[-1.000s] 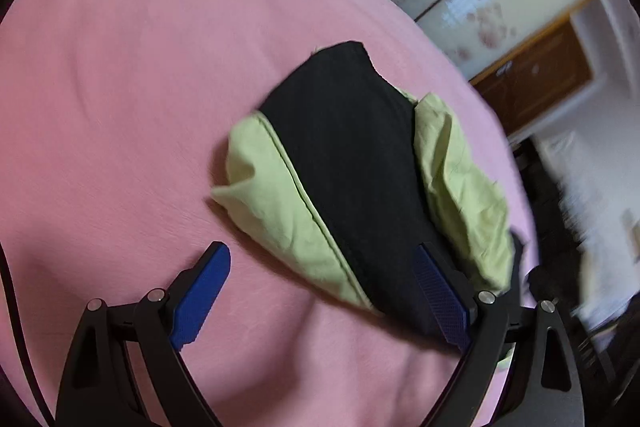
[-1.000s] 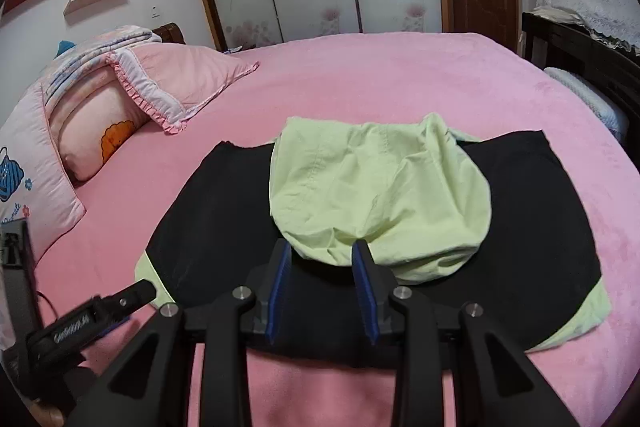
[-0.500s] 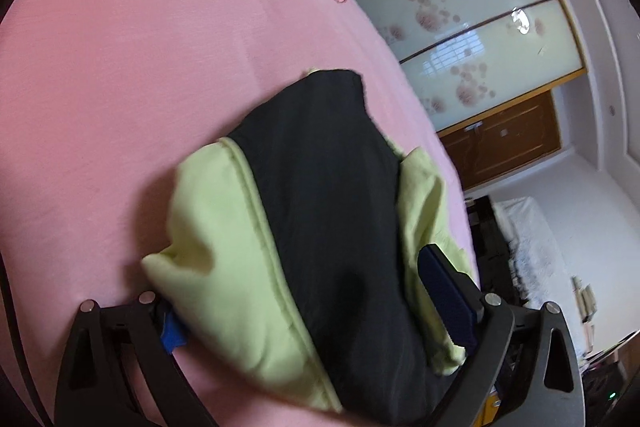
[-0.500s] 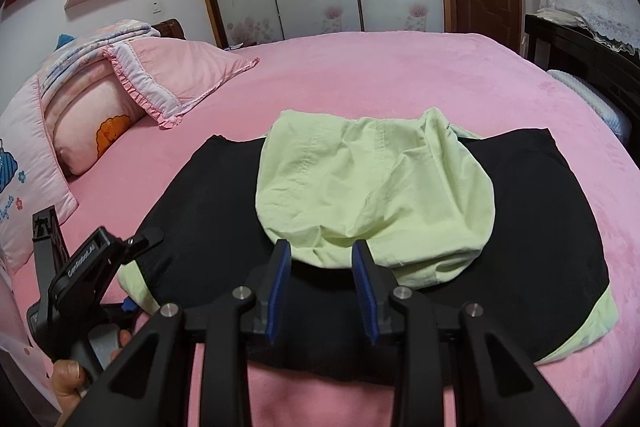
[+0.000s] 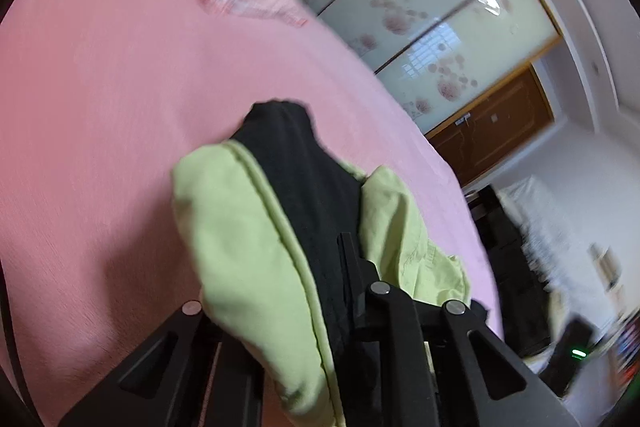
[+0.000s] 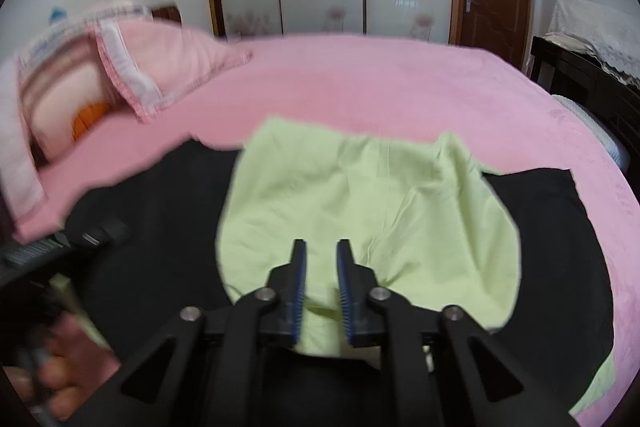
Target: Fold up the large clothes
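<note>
Black-and-green garment gripped twice: left tool just closed on near edge, right tool just closed on green flap (bunched). Lift evenly, keep cloth taut ahead of both tools.

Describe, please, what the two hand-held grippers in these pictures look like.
The right hand-held gripper has matte black angular linkage arms with silver round pivot pins and two narrow fingers lined with ribbed blue pads. The left hand-held gripper shows the same black frame and silver pins; its pads are hidden. A thin black cable skirts its view's edge.
</note>
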Available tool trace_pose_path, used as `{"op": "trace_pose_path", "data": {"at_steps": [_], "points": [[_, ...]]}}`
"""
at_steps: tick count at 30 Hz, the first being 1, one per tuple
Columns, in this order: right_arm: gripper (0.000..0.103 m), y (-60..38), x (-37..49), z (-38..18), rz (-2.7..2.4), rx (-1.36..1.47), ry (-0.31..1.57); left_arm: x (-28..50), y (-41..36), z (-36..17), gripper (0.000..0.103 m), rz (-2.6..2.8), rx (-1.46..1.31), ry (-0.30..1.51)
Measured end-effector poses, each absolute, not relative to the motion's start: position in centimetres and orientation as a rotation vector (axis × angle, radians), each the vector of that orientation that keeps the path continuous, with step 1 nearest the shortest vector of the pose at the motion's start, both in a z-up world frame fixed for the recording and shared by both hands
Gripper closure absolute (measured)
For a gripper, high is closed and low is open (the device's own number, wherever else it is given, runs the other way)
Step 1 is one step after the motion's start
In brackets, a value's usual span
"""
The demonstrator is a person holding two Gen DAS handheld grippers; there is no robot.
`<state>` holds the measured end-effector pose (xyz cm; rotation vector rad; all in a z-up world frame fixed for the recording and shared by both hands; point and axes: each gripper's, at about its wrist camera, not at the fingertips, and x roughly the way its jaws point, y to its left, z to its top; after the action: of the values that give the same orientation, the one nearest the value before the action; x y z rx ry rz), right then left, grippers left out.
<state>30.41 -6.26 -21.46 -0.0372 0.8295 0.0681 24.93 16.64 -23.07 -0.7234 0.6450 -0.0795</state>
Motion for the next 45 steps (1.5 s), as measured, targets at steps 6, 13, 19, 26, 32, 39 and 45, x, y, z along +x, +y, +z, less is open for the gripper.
{"op": "trace_pose_path", "data": {"at_steps": [6, 13, 19, 26, 32, 39, 45], "points": [[0.100, -8.2, 29.2, -24.4, 0.111, 0.103, 0.886, 24.6, 9.3, -16.2, 0.093, -0.210, -0.449, 0.518], [0.102, -13.3, 27.7, -24.6, 0.218, 0.384, 0.879, 24.8, -1.0, -11.8, 0.093, -0.423, -0.247, 0.455], [0.103, -20.3, 23.1, -22.2, 0.186, 0.528, 0.812, 24.0, -9.4, -11.5, 0.093, -0.595, -0.187, 0.449], [0.099, -30.7, 17.5, -20.6, -0.122, 0.472, 0.754, 24.3, -20.1, -15.5, 0.094, -0.756, -0.142, 0.555], [0.099, -34.8, 15.5, -21.5, -0.247, 0.464, 0.768, 24.4, -25.0, -22.4, 0.094, -0.773, -0.097, 0.747], [0.099, -36.5, 15.9, -22.3, -0.270, 0.455, 0.786, 24.0, -25.0, -24.9, 0.093, -0.777, -0.048, 0.798], [0.098, -36.0, 16.1, -20.2, -0.236, 0.453, 0.767, 23.5, -24.2, -21.8, 0.060, -0.813, -0.080, 0.818]]}}
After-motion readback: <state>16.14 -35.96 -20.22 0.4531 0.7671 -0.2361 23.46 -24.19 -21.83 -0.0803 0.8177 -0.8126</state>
